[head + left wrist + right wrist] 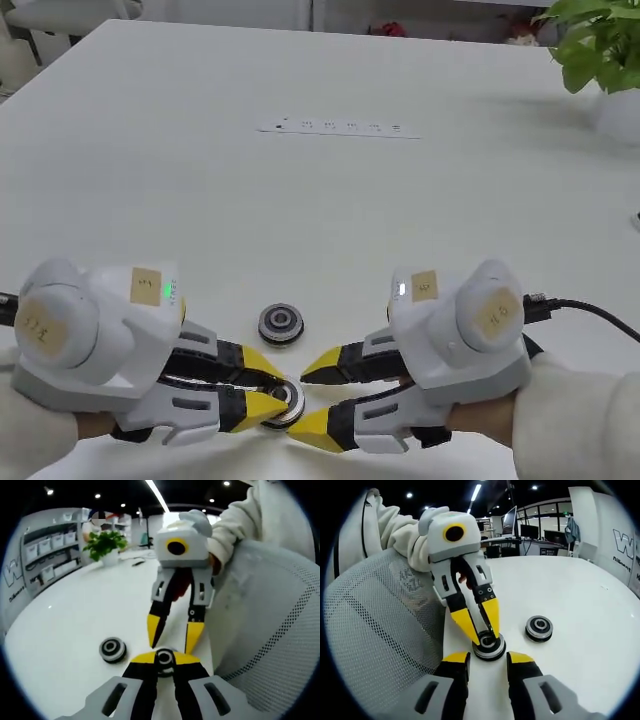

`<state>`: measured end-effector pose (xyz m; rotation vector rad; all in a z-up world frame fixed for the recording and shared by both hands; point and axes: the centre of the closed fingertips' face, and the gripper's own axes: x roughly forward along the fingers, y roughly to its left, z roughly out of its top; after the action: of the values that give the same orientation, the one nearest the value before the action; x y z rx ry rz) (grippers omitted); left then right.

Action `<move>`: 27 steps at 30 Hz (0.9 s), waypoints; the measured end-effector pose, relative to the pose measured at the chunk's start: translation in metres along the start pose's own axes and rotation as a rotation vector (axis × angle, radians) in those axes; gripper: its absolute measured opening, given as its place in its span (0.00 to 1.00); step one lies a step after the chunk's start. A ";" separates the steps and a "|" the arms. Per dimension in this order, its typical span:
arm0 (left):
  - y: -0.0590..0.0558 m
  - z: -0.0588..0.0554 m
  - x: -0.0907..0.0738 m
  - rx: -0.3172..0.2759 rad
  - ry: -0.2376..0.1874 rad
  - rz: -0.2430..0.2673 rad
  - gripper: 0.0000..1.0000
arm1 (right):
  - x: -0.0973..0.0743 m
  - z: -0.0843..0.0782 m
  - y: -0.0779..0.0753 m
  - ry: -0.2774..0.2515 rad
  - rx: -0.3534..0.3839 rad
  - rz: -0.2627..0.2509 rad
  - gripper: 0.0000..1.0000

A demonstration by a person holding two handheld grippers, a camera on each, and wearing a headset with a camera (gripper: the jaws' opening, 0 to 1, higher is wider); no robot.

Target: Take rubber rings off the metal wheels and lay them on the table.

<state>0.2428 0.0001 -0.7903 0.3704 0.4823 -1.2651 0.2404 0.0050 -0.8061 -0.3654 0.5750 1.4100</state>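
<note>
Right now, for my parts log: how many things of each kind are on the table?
Wheels: 2 (loose wheel; held wheel in the left gripper)
Power strip: 1
Potted plant: 1
Total: 4

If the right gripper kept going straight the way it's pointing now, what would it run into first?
Most likely the small round metal wheel with its black rubber ring, clamped by the left gripper. It sits right ahead of the open right gripper, roughly centred between its jaws.
</note>
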 end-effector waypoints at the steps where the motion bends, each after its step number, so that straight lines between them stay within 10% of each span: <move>1: -0.002 0.001 0.000 0.000 -0.010 -0.013 0.14 | 0.000 0.000 0.000 0.001 0.001 0.000 0.26; 27: 0.007 0.000 0.003 0.025 -0.022 -0.005 0.14 | 0.001 -0.001 -0.003 0.014 -0.078 -0.015 0.20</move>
<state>0.2501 -0.0009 -0.7920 0.3763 0.4490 -1.2797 0.2436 0.0047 -0.8071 -0.4413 0.5284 1.4187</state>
